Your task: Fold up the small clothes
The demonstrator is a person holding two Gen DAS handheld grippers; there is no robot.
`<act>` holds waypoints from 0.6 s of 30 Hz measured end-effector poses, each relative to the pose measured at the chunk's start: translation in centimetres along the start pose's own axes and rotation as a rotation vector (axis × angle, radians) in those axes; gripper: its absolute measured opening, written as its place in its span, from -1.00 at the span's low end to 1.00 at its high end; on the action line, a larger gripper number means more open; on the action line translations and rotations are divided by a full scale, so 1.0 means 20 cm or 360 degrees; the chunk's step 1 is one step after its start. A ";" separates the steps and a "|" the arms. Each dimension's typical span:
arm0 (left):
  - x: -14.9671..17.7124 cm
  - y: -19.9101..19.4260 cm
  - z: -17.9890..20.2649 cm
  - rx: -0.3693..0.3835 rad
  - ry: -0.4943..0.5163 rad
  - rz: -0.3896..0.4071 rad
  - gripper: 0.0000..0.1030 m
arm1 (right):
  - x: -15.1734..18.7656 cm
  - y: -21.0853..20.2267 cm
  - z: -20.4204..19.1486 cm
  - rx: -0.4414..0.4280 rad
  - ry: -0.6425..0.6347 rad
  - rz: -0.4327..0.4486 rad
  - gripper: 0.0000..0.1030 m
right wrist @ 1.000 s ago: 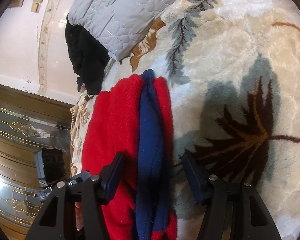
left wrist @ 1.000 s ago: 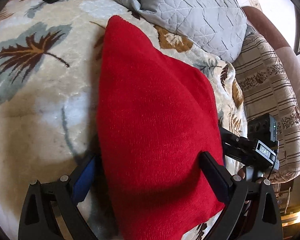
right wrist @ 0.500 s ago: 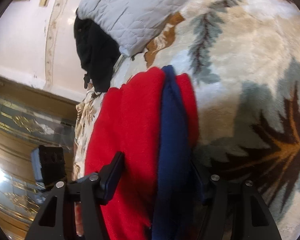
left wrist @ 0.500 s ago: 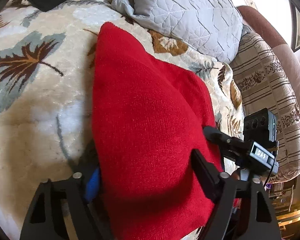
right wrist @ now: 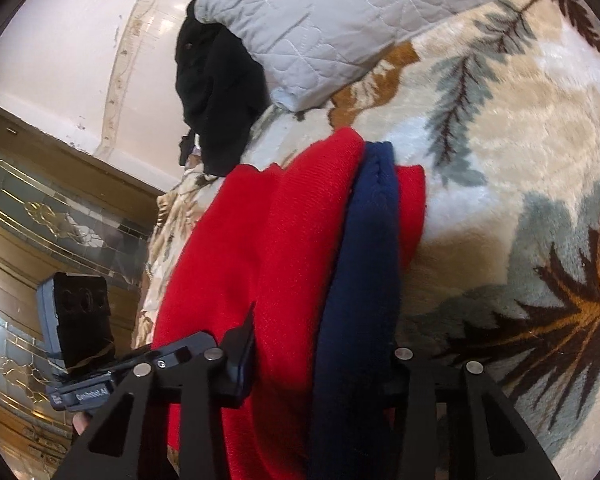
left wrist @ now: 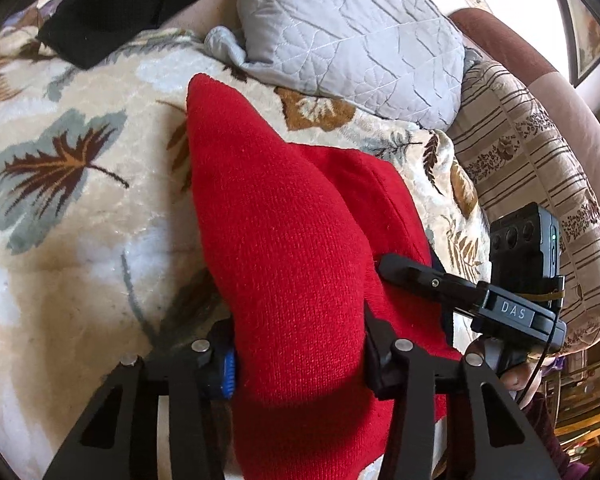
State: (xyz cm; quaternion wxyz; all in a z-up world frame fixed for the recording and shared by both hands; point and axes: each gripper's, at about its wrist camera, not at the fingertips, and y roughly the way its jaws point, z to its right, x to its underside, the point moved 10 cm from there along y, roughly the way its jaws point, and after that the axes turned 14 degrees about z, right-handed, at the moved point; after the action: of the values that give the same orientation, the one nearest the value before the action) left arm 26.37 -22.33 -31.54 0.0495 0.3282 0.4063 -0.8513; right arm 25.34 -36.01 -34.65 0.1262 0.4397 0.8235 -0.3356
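Observation:
A small red knit garment (left wrist: 284,240) with a navy blue band (right wrist: 364,264) lies on a leaf-patterned blanket (left wrist: 60,208). My left gripper (left wrist: 300,364) is shut on a bunched fold of the red garment, near its end. My right gripper (right wrist: 324,364) is shut on the red and navy edge of the same garment (right wrist: 292,264) at its other side. The right gripper also shows in the left wrist view (left wrist: 452,288), beside the garment. The left gripper shows at the lower left of the right wrist view (right wrist: 148,364).
A grey quilted pillow (left wrist: 348,36) lies just beyond the garment. A black cloth (left wrist: 112,4) lies at the far left; it also shows in the right wrist view (right wrist: 216,92). A striped cushion (left wrist: 540,200) and sofa arm are to the right.
Both grippers have closed from open onto the garment. The cloth has bunched up between the fingers and lifted slightly.

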 end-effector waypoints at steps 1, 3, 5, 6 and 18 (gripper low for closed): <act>0.00 -0.02 0.00 -0.0010 0.0008 0.0011 -0.06 | 0.00 -0.01 -0.02 -0.0008 -0.0013 0.0004 -0.14; -0.01 -0.06 0.01 -0.0036 0.0027 0.0035 -0.06 | 0.00 -0.01 -0.08 -0.0034 -0.0054 0.0004 -0.15; -0.02 -0.12 0.00 -0.0072 0.0051 0.0061 -0.06 | 0.02 0.00 -0.14 -0.0062 -0.0089 -0.0003 -0.16; -0.03 -0.17 -0.01 -0.0093 0.0063 0.0081 -0.06 | 0.02 0.00 -0.18 -0.0083 -0.0095 -0.0007 -0.16; 0.04 -0.59 -0.06 -0.0269 0.0161 0.0177 -0.06 | 0.25 -0.09 -0.49 -0.0270 -0.0130 -0.0043 -0.17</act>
State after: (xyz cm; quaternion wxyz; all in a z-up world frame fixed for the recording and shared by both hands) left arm 22.17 -13.35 -24.81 0.1035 0.3874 0.4599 -0.7923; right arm 21.84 -27.08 -28.99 0.1919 0.4023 0.8490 -0.2839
